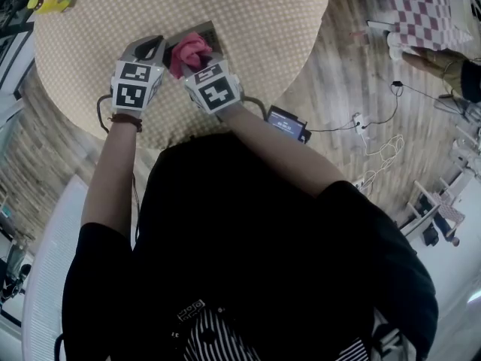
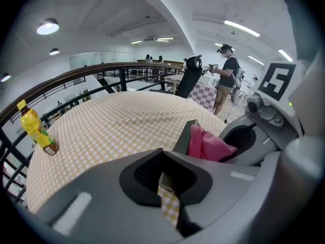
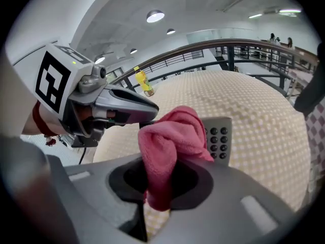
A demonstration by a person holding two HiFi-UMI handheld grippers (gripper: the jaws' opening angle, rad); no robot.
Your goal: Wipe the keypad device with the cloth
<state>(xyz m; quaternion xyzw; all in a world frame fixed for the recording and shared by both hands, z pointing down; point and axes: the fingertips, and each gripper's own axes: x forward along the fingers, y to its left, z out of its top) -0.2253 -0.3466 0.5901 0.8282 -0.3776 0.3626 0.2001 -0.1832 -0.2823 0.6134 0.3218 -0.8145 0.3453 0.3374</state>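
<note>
A grey keypad device [image 1: 204, 31] lies flat on the round table [image 1: 263, 21], which has a checked cloth; its dark buttons [image 3: 219, 136] show in the right gripper view. My right gripper [image 3: 160, 187] is shut on a bunched pink cloth [image 3: 170, 136], which rests over the near part of the keypad [image 2: 184, 136]. In the head view the cloth [image 1: 190, 51] sits between both grippers. My left gripper [image 1: 150, 49] is just left of the device, its jaws shut with nothing seen between them [image 2: 165, 179]. The pink cloth [image 2: 205, 144] shows to its right.
A yellow bottle [image 1: 49, 2] stands near the table's far left edge, by a dark railing [image 2: 76, 78]. On the wooden floor to the right lie a small dark screen device [image 1: 287, 122] and a cabled power strip [image 1: 361, 122]. A person [image 2: 226, 78] stands far off.
</note>
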